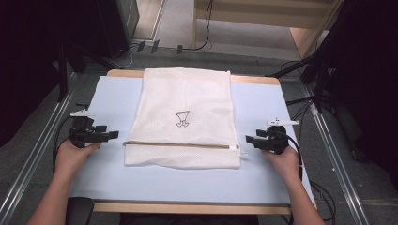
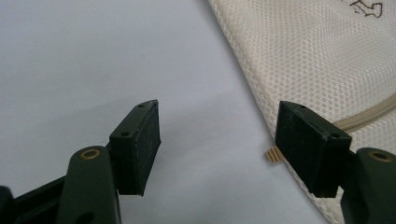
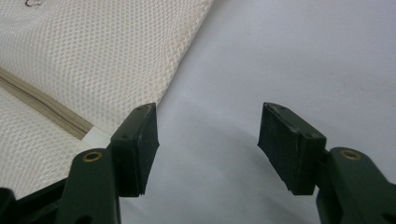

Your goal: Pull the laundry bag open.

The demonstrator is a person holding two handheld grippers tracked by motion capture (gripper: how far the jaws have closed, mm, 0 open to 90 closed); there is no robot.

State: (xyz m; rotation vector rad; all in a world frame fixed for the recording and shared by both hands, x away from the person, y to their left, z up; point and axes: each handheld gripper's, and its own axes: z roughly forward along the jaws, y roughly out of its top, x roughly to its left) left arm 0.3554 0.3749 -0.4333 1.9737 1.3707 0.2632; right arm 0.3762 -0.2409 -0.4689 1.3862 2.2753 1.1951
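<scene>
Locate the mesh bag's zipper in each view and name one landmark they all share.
High view: zipper runs across the bag's near part.
Left gripper view: zipper at right edge, above the right jaw.
Right gripper view: zipper at left, slanting down.
Shared landmark: the bag's dark print.

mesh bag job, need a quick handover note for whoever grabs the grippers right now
Left gripper: open, empty, beside the bag's left edge at the zipper's closed end.
Right gripper: open, empty, beside the right edge near the zipper pull.
Mesh bag: flat on the blue mat, zipper looks closed.
Done: nothing gripped, as far as can be seen.
Left: probably grasp the bag at the zipper ends.
</scene>
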